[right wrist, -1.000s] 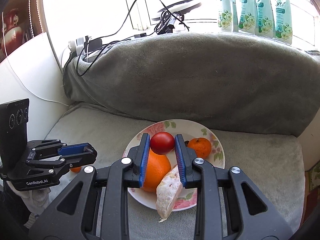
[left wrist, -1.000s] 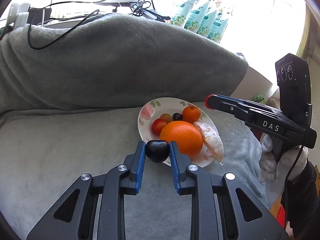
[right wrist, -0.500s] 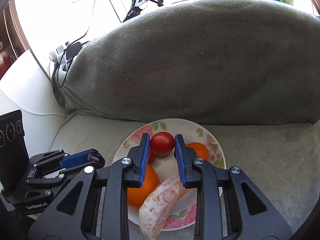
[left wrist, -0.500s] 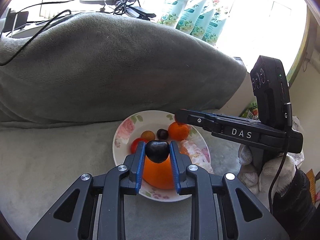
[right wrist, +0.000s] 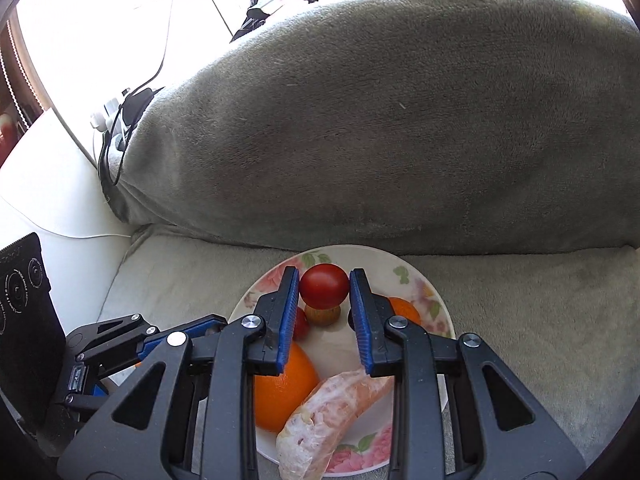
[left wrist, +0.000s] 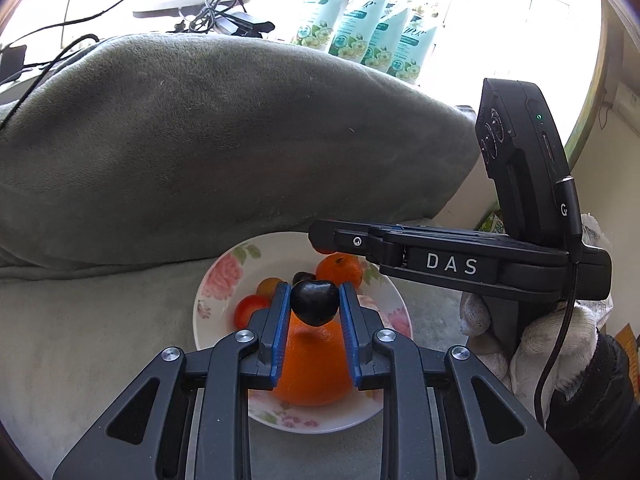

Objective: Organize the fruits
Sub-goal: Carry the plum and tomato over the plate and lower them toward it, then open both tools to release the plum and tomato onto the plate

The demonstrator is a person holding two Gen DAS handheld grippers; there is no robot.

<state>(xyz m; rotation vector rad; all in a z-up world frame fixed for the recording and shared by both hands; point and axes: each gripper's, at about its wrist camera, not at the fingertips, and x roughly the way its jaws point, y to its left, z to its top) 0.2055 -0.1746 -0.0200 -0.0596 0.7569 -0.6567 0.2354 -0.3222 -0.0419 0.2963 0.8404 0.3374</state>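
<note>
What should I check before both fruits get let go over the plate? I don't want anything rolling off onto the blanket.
1. Left tool clamped on the dark plum: ok.
2. Right tool clamped on the red tomato: ok.
3. Both fruits above the floral plate: ok.
4. Free spot under the plum: not ok, the large orange lies below it.
5. Free spot under the tomato: cannot tell, a small yellowish fruit sits close.
6. Tools clear of each other: ok.
</note>
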